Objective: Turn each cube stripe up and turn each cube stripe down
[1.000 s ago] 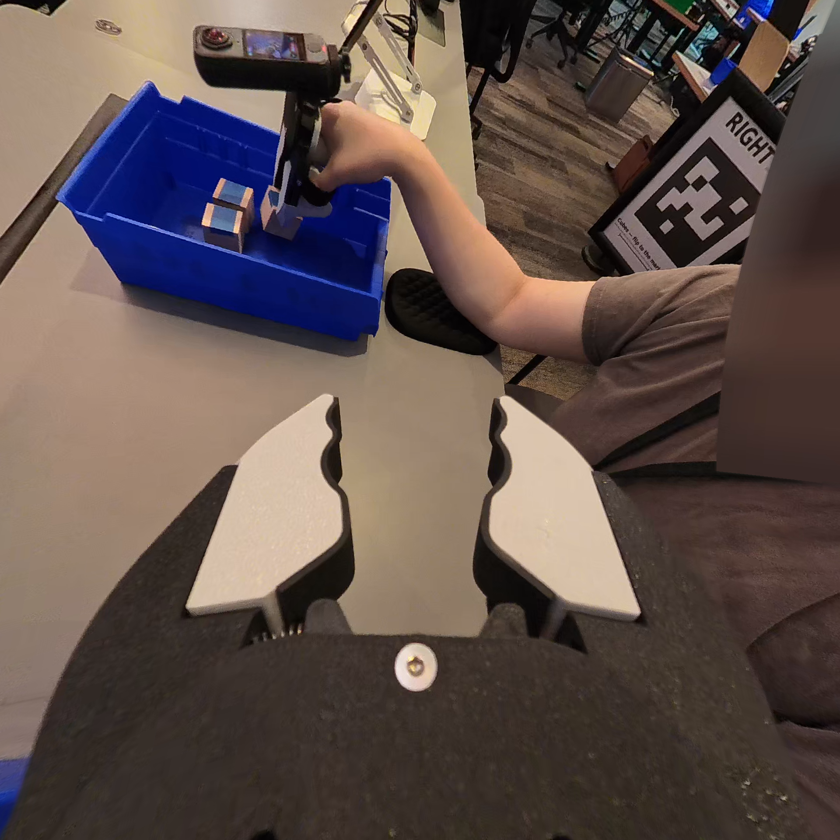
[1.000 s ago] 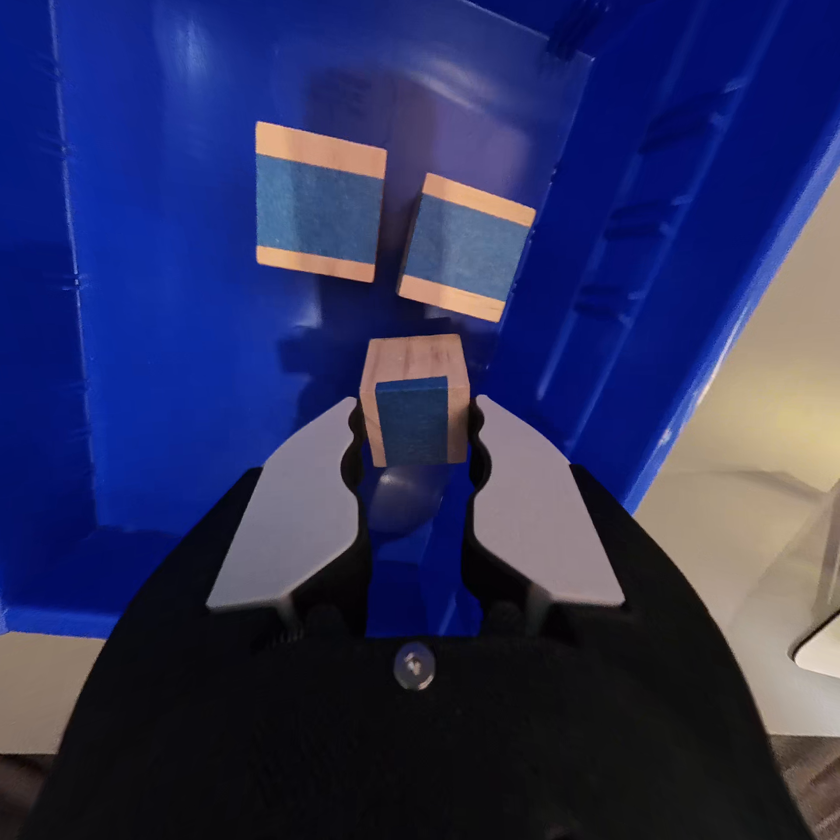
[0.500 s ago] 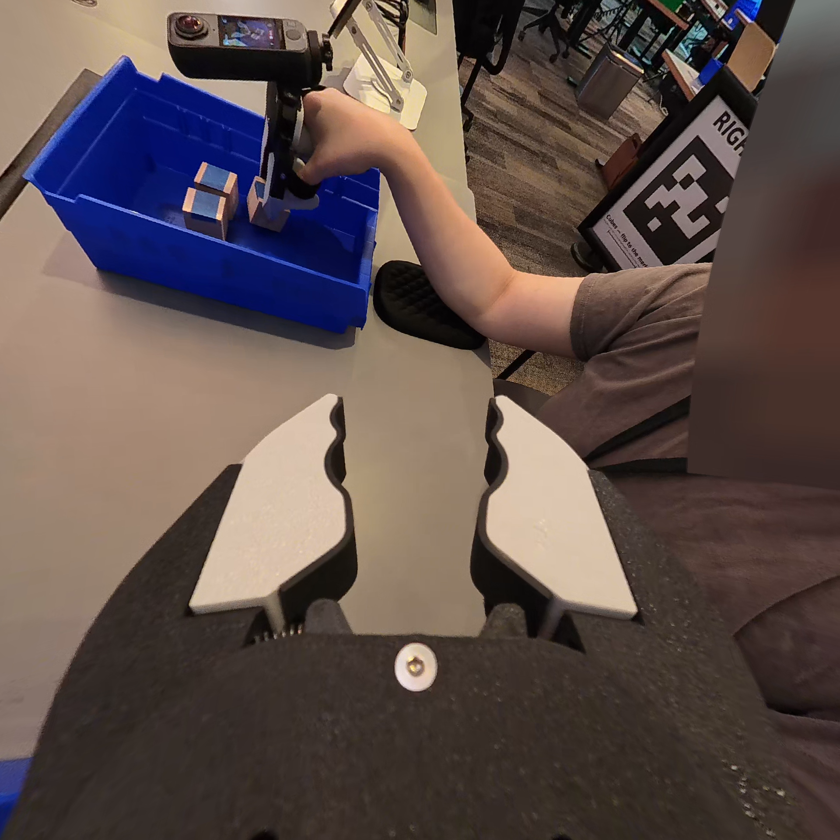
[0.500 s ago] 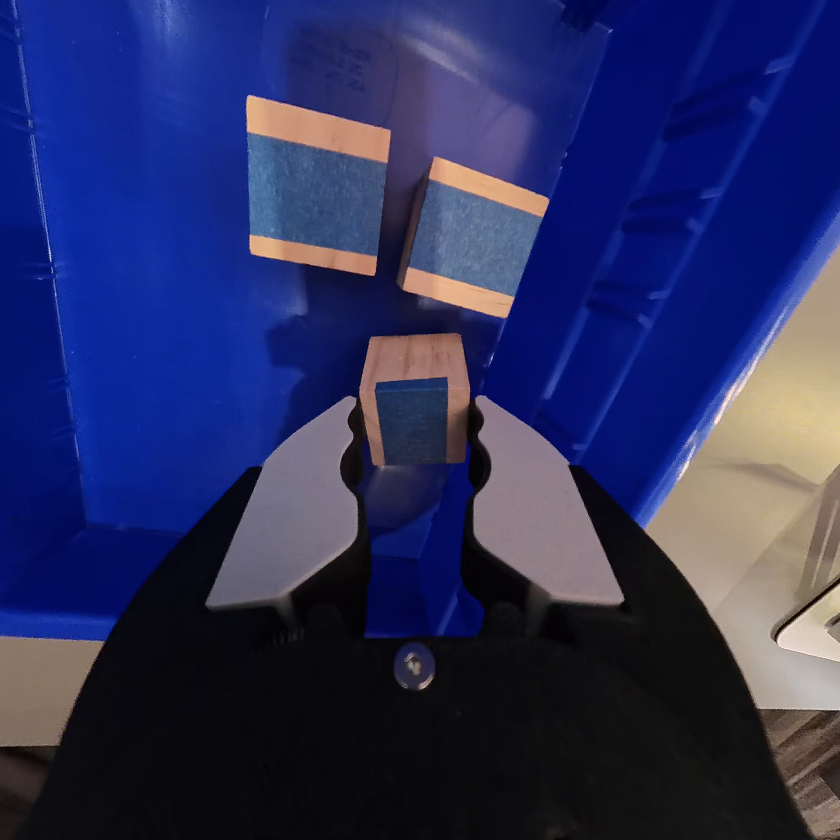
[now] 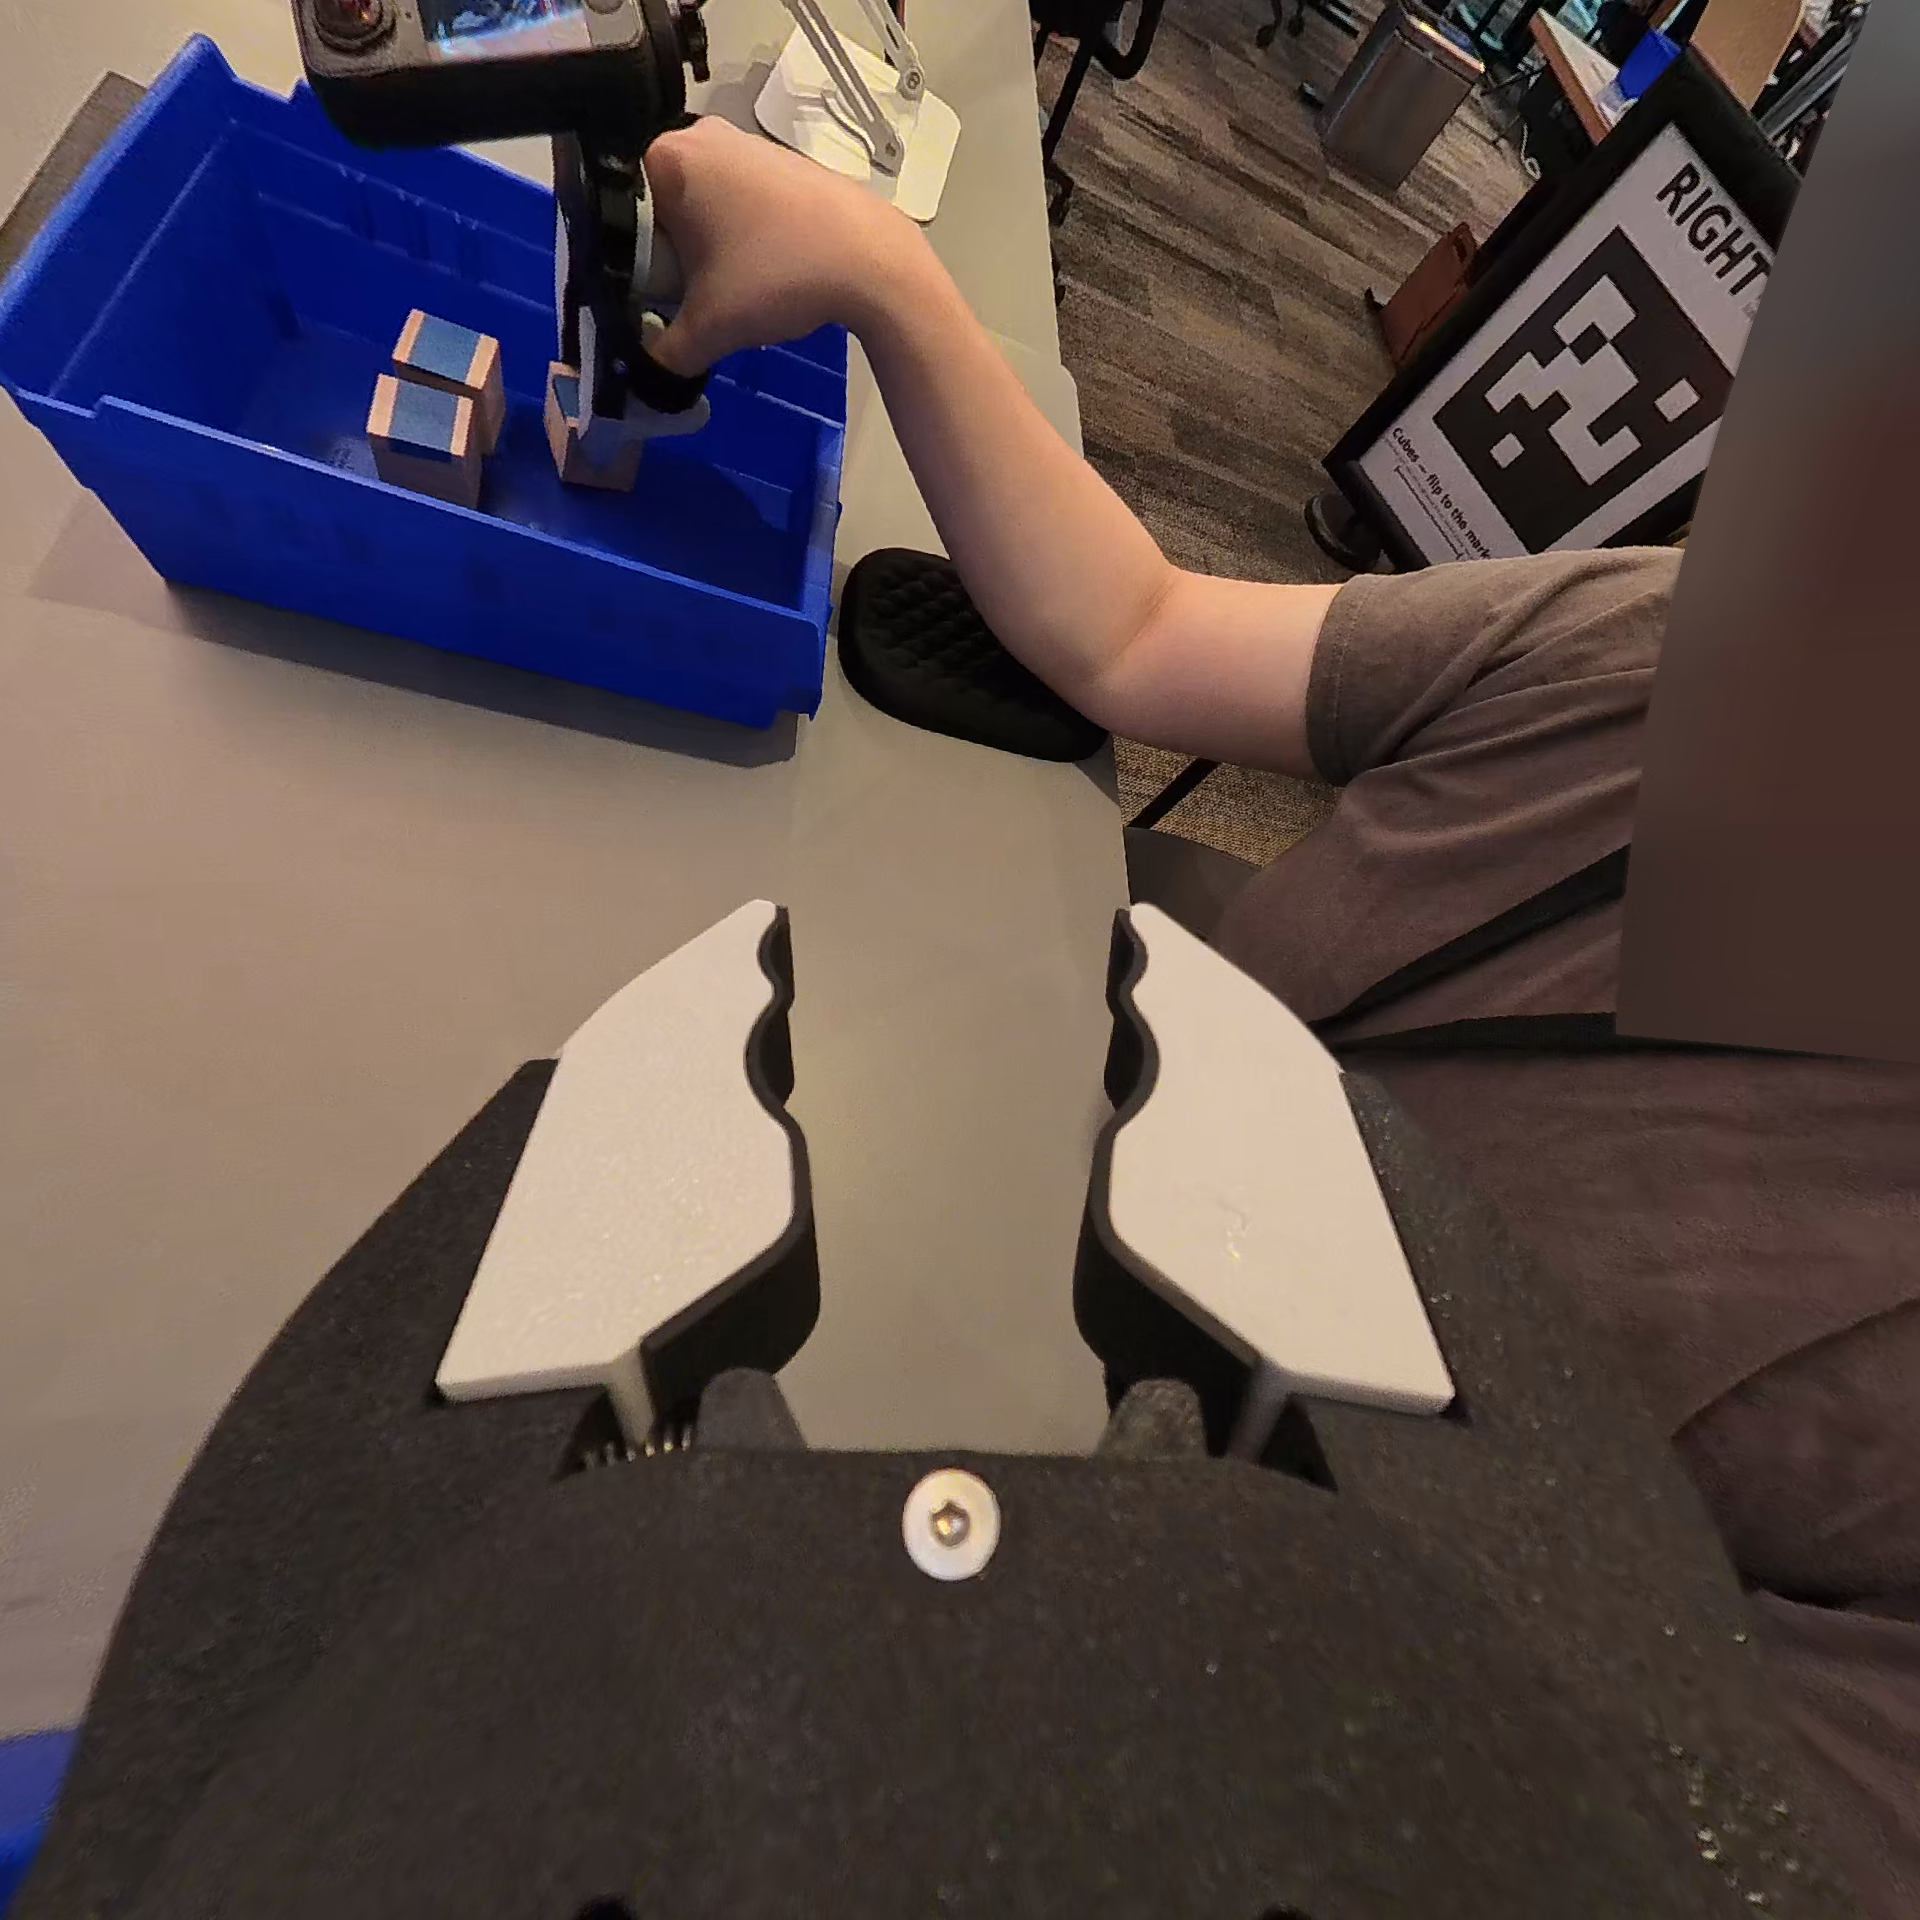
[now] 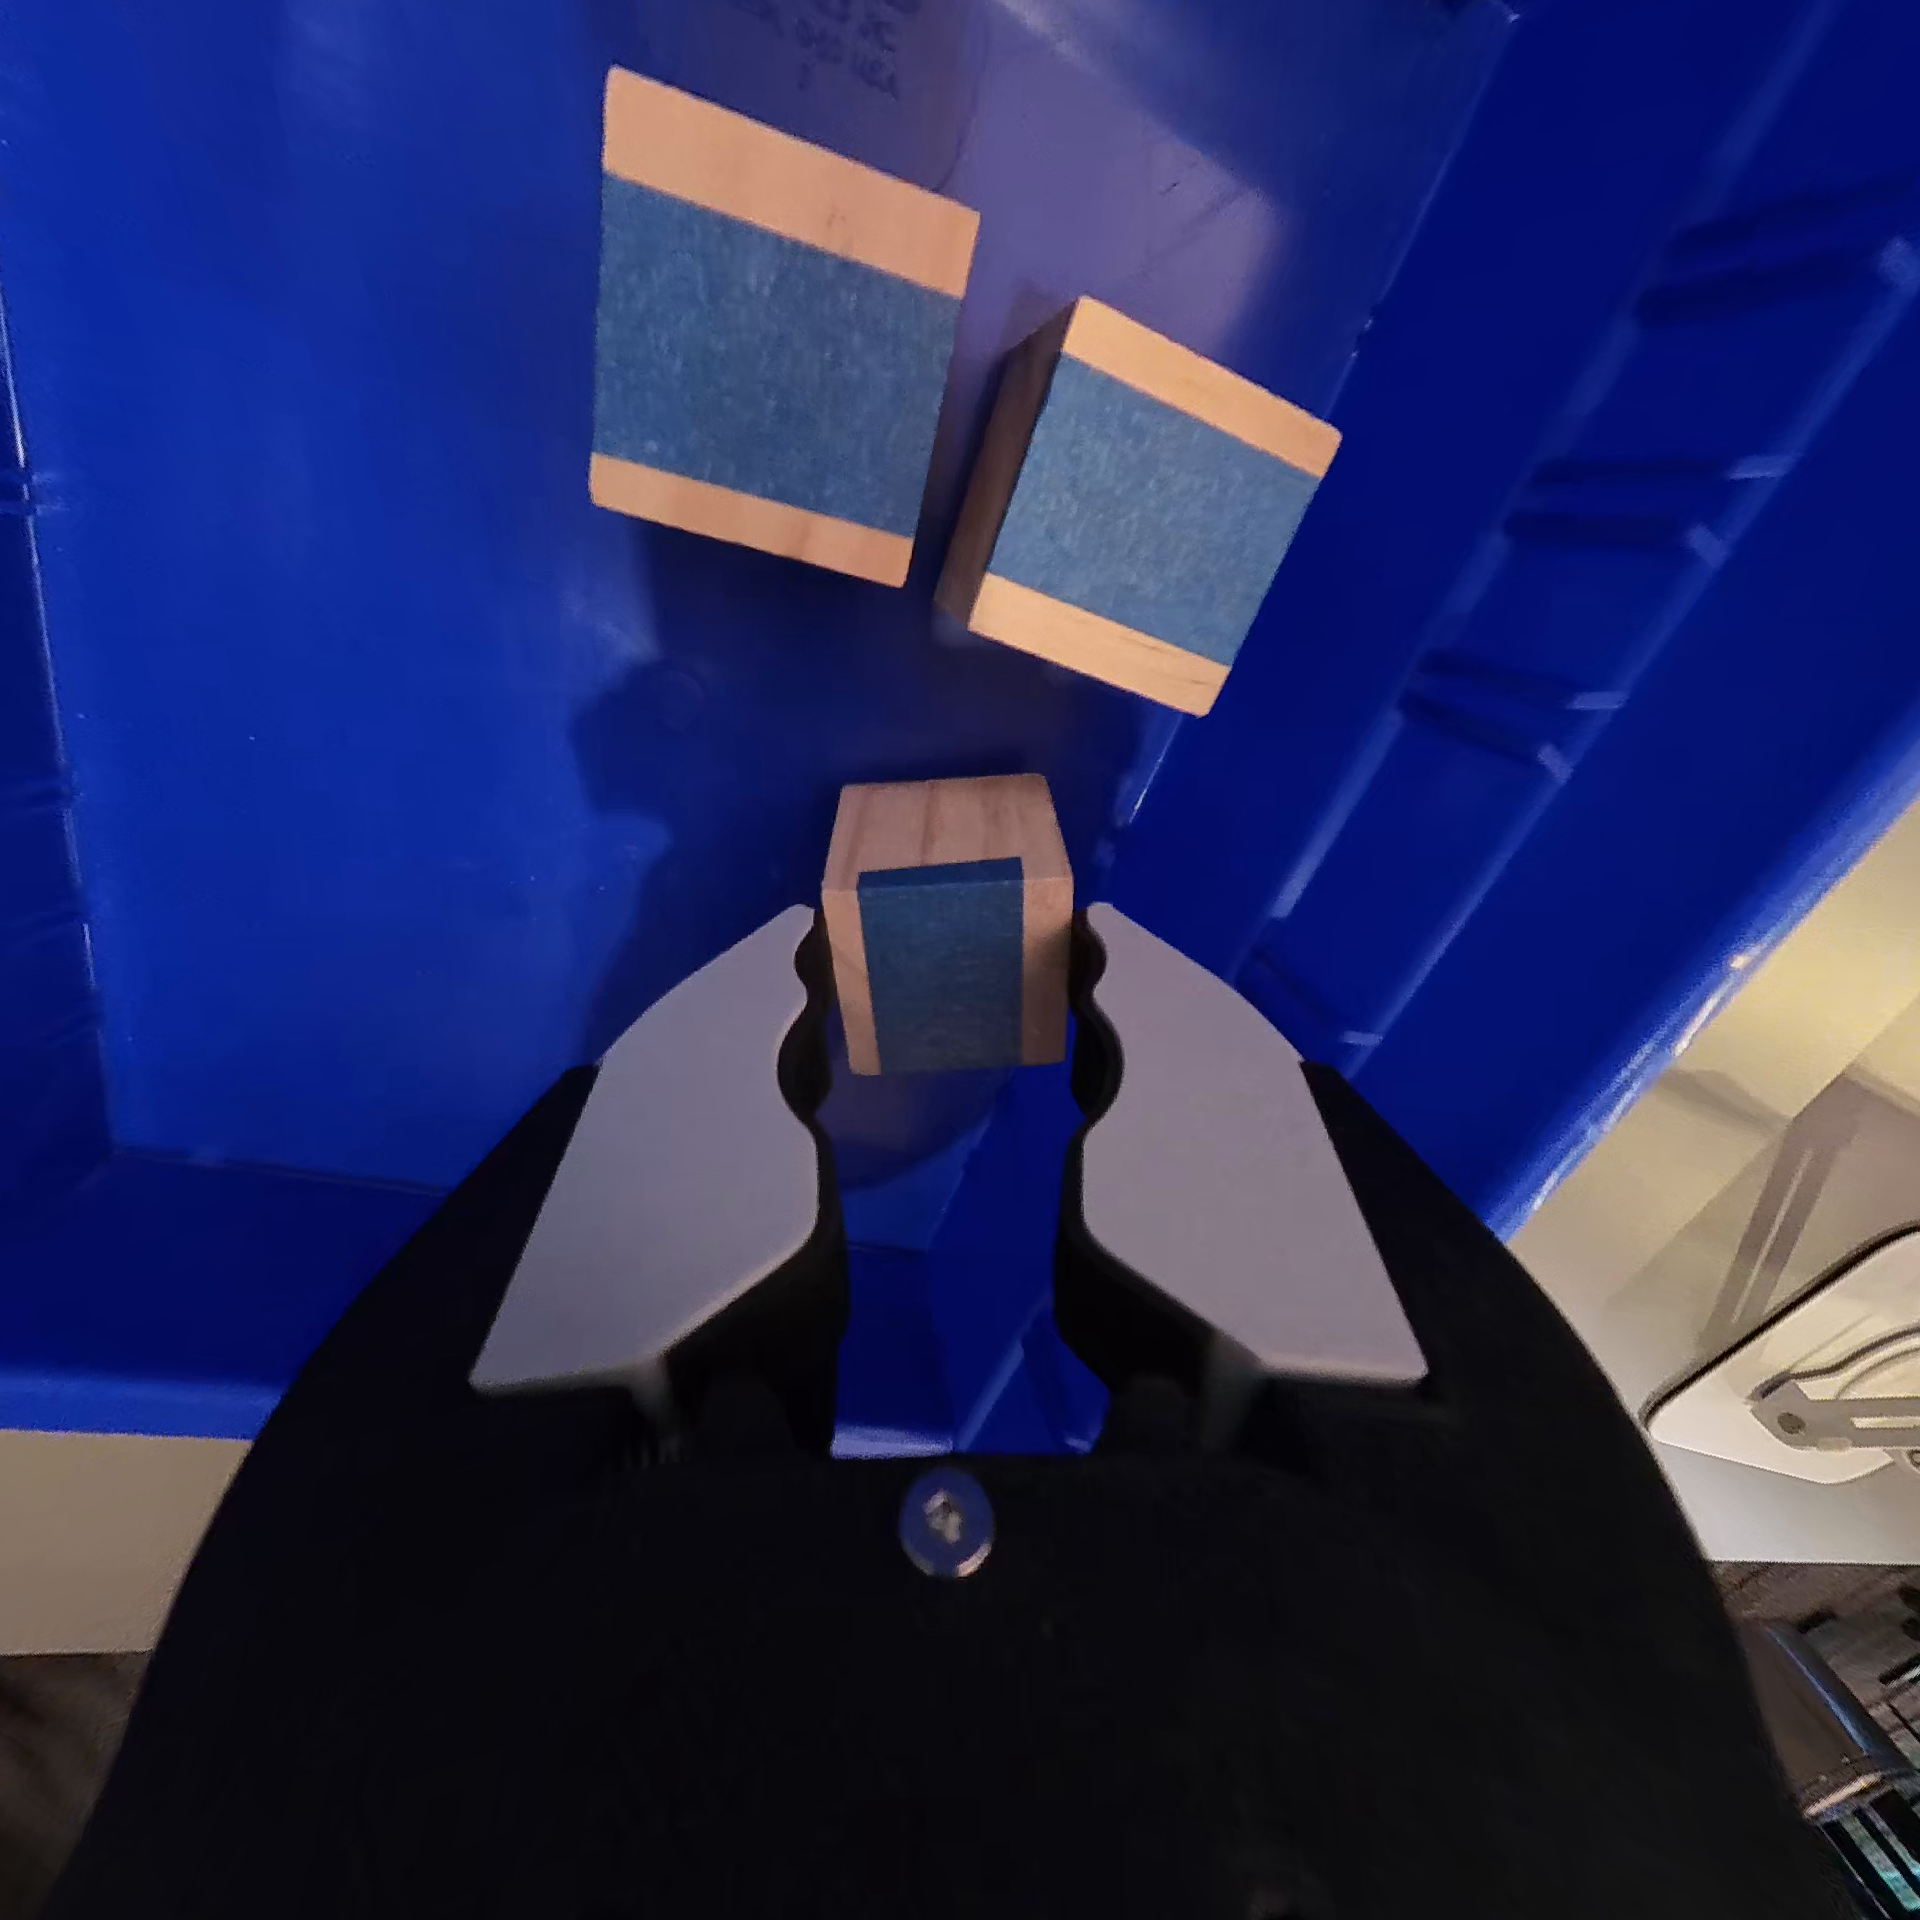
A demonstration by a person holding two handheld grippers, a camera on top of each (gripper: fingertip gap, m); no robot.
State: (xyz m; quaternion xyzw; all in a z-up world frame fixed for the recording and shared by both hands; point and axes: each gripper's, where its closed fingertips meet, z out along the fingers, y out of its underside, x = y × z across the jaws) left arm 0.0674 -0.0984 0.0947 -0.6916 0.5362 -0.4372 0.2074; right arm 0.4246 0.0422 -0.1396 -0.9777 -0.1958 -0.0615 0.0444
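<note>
While its two fingers (image 6: 1226, 1132) press the sides of a small wooden cube (image 6: 948, 935) at the centre of the right wrist view, the right gripper (image 6: 948, 982) holds it with the blue stripe facing the camera. Above it, in the upper middle of the frame, two more cubes (image 6: 774, 332) (image 6: 1143, 509) lie just beside each other on the floor of the blue bin (image 6: 312, 727), stripes toward the camera. Low in the left wrist view, the left gripper (image 5: 948, 940) is spread wide with nothing between its fingers, over the grey table (image 5: 312, 935); the bin sits in that frame's upper left.
</note>
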